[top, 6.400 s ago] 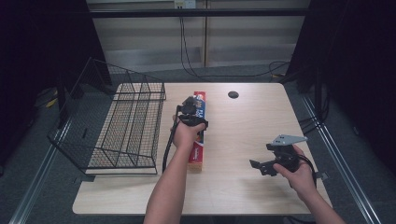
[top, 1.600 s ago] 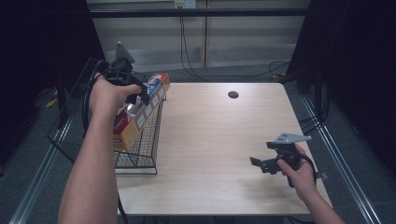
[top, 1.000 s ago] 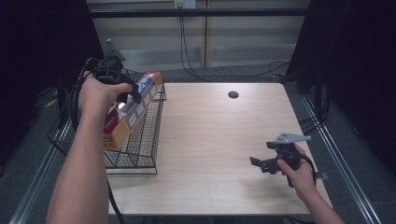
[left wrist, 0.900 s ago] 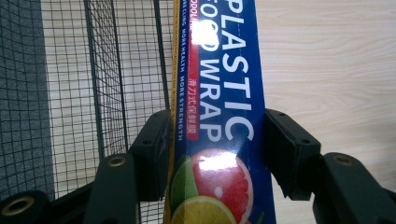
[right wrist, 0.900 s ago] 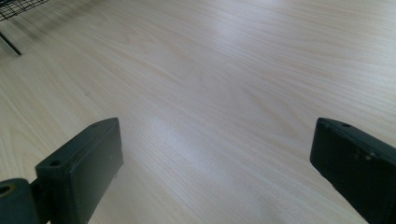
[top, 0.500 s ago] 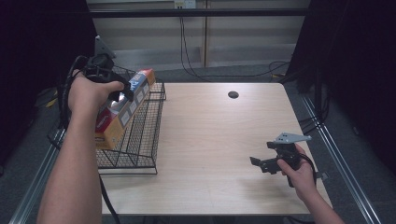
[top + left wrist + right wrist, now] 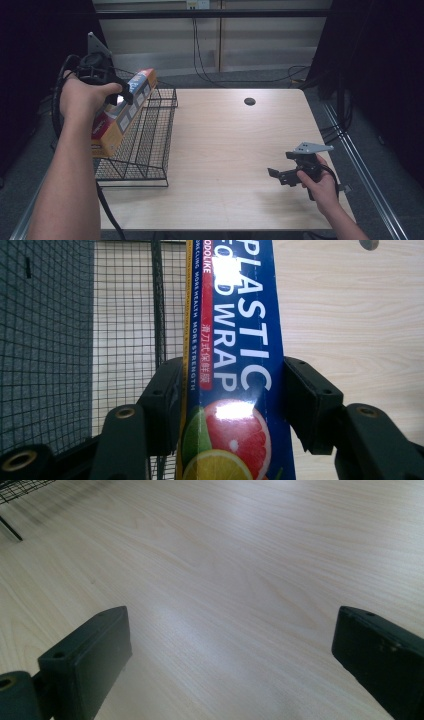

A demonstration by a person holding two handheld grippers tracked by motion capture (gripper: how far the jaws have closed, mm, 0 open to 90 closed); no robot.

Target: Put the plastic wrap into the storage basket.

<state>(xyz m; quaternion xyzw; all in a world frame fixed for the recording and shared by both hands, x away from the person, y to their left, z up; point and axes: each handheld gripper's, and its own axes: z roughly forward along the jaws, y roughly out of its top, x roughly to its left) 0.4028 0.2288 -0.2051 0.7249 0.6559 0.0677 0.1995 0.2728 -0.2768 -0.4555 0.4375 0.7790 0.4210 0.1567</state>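
A long box of plastic food wrap (image 7: 119,120), blue with citrus fruit printed on it, hangs tilted above the left side of the black wire basket (image 7: 150,150). Its far end points up and its near end dips low. My left gripper (image 7: 124,95) is shut on the box near its upper half. In the left gripper view both pads (image 7: 167,395) press the sides of the box (image 7: 240,330), with basket mesh (image 7: 125,315) beneath. My right gripper (image 7: 281,176) rests low over the table's right front. Its jaws (image 7: 230,650) stand wide apart with bare wood between them.
The wooden table (image 7: 230,140) has a round dark cable hole (image 7: 249,101) near its back edge. The basket takes up the table's left edge and overhangs it. Cables hang behind the table against the wall. A corner of the basket (image 7: 20,487) lies far ahead of the right gripper.
My left hand has carried the box leftward and a little up over the basket, and the box now tilts more steeply. The right hand has kept still.
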